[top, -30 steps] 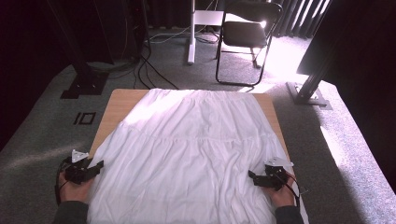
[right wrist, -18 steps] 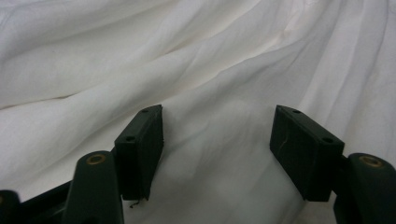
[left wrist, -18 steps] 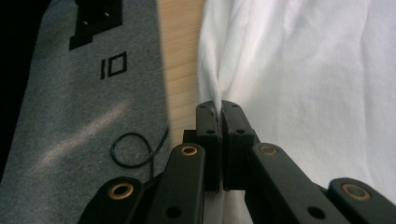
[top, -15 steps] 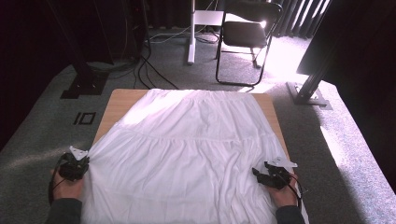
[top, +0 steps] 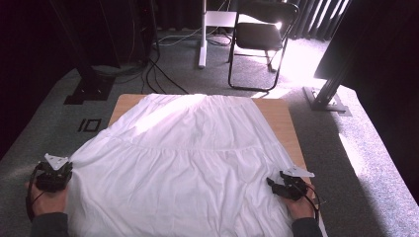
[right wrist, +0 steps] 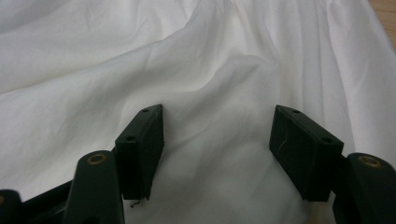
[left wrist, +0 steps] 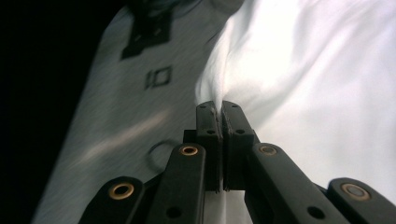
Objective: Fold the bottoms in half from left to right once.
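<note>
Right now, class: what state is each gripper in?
Left gripper: shut on the edge of the white, gathered cotton skirt.
Right gripper: open, its jaws just narrowed, pads apart over the skirt, not pressing it.

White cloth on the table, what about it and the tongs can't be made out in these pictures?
- High view: the white cloth's near hem runs off the bottom edge.
- High view: the table is mostly covered by the cloth.
- High view: the right tongs are too small to judge the gap.
- Left gripper view: the pinched fold's depth is hidden between the left tongs.
</note>
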`<state>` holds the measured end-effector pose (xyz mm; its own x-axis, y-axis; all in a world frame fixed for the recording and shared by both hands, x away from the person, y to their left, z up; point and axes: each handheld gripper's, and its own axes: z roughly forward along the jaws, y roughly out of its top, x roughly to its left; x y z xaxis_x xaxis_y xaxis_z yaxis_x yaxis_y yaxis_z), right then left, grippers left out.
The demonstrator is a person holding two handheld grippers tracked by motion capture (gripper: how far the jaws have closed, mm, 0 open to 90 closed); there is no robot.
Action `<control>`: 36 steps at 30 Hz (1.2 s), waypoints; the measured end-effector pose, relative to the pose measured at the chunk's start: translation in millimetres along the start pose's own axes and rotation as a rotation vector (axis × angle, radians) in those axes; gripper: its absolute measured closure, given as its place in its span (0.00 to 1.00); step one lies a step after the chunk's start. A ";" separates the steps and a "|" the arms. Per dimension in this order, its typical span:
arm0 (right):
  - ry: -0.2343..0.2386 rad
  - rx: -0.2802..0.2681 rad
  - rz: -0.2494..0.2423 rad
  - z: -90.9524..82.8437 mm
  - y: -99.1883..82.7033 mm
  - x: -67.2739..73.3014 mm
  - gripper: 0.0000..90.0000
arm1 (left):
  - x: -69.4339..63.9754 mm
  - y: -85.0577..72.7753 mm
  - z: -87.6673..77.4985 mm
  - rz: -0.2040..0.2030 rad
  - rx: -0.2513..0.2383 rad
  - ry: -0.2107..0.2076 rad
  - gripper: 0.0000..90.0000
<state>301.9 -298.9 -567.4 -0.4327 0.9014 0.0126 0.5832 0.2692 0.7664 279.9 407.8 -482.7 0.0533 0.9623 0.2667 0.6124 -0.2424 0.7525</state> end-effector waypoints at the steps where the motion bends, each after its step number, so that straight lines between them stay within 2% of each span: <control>1: 0.000 0.000 0.000 0.0 0.0 0.0 0.38 | 0.0 0.0 0.0 0.000 0.000 0.000 0.98; 2: 0.000 0.000 0.000 0.0 0.0 0.0 0.38 | -12.4 11.0 -8.9 0.032 -0.038 -0.049 0.98; 3: 0.000 0.000 0.000 0.0 0.0 0.0 0.38 | -19.6 16.7 -13.0 0.045 -0.057 -0.075 0.98; 4: 0.000 0.000 0.000 0.0 0.0 0.0 0.38 | -19.6 16.7 -13.0 0.045 -0.057 -0.075 0.98; 5: 0.000 0.000 0.000 0.0 0.0 0.0 0.38 | -34.4 28.4 -21.5 0.081 -0.098 -0.134 0.98; 7: 0.000 0.000 0.001 0.0 0.0 0.0 0.38 | -49.5 39.9 -29.1 0.090 -0.143 -0.208 0.98; 8: 0.000 0.000 0.000 0.0 0.0 0.0 0.38 | -49.5 39.9 -29.1 0.090 -0.143 -0.208 0.98; 9: 0.000 0.000 0.000 0.0 0.0 0.0 0.38 | -65.6 51.2 -35.5 0.100 -0.185 -0.295 0.98; 10: 0.000 0.000 0.000 0.0 0.0 0.0 0.38 | -65.6 51.2 -35.5 0.100 -0.185 -0.295 0.98; 11: 0.000 0.000 0.000 0.0 0.0 0.0 0.38 | -74.4 56.7 -38.5 0.108 -0.205 -0.343 0.98; 12: 0.000 0.000 0.000 0.0 -0.1 0.0 0.38 | -93.8 67.6 -44.6 0.126 -0.240 -0.440 0.98; 13: 0.000 0.000 0.000 0.0 -0.1 0.0 0.38 | -104.5 73.4 -47.9 0.137 -0.258 -0.483 0.98; 14: 0.000 0.000 0.000 0.0 -0.1 0.0 0.38 | -104.5 73.4 -47.9 0.137 -0.258 -0.483 0.98; 15: 0.000 0.000 0.000 0.0 -0.1 0.1 0.38 | -128.4 85.9 -54.2 0.166 -0.296 -0.574 0.98; 16: 0.000 0.000 0.000 0.0 -0.1 0.1 0.38 | -128.4 85.9 -54.2 0.166 -0.296 -0.574 0.98; 17: 0.000 0.000 -0.001 0.0 -0.1 0.0 0.38 | -156.9 98.7 -60.2 0.221 -0.323 -0.647 0.98; 18: 0.000 0.000 0.000 0.0 0.0 0.1 0.38 | -156.9 98.7 -60.2 0.221 -0.323 -0.647 0.98; 19: 0.000 0.000 0.000 0.0 -0.1 0.1 0.38 | -187.6 109.1 -63.2 0.265 -0.340 -0.748 0.98; 20: 0.000 0.000 0.000 0.0 -0.1 0.1 0.38 | -187.6 109.1 -63.2 0.265 -0.340 -0.748 0.98; 21: 0.000 0.000 -0.001 0.0 -0.1 0.1 0.38 | -219.0 115.6 -64.2 0.283 -0.348 -0.852 0.98; 22: 0.000 0.000 -0.001 0.0 0.0 0.1 0.38 | -219.0 115.6 -64.2 0.283 -0.348 -0.852 0.98; 23: 0.000 0.000 -0.001 0.0 -0.1 0.1 0.38 | -234.7 117.2 -64.1 0.288 -0.344 -0.913 0.98; 24: 0.000 0.000 0.000 0.0 0.0 0.1 0.38 | -264.5 117.0 -62.7 0.294 -0.338 -1.040 0.98; 25: 0.000 0.000 0.000 0.0 -0.1 0.2 0.38 | -278.7 115.4 -61.4 0.299 -0.331 -1.086 0.98; 27: 0.000 0.001 -0.001 0.0 -0.1 0.1 0.38 | -305.1 109.6 -53.0 0.328 -0.307 -1.140 0.98; 28: 0.000 0.001 -0.001 0.0 -0.1 0.1 0.38 | -305.1 109.6 -53.0 0.328 -0.307 -1.140 0.98; 29: 0.000 0.000 -0.002 0.0 -0.1 0.1 0.38 | -322.6 101.8 -36.0 0.331 -0.249 -1.156 0.98; 30: 0.000 0.000 -0.002 0.0 -0.1 0.1 0.38 | -322.6 101.8 -36.0 0.331 -0.249 -1.156 0.98; 31: -0.001 0.000 0.000 0.0 0.0 0.2 0.38 | -332.0 96.2 -21.7 0.350 -0.203 -1.136 0.97; 32: -0.004 0.001 0.003 -0.1 0.0 0.5 0.39 | -332.0 96.2 -21.7 0.350 -0.203 -1.136 0.92; 33: -0.010 0.006 0.010 -0.5 0.5 1.4 0.42 | -333.5 93.8 -15.7 0.372 -0.181 -1.094 0.81; 34: -0.010 0.006 0.010 -0.5 0.5 1.4 0.42 | -333.5 93.8 -15.7 0.372 -0.181 -1.094 0.72; 35: -0.045 0.029 0.011 -4.4 4.6 5.5 0.48 | -327.3 94.2 -18.5 0.386 -0.192 -1.039 0.67; 36: -0.070 0.018 0.004 -8.5 7.6 9.1 0.51 | -321.5 95.2 -20.7 0.386 -0.207 -1.031 0.63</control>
<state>296.5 -291.5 -556.0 -0.3815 0.9239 -0.0294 0.5976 0.2708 0.7547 304.8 72.8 -484.4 0.8982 0.4366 -0.0505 0.2757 -0.4705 0.8382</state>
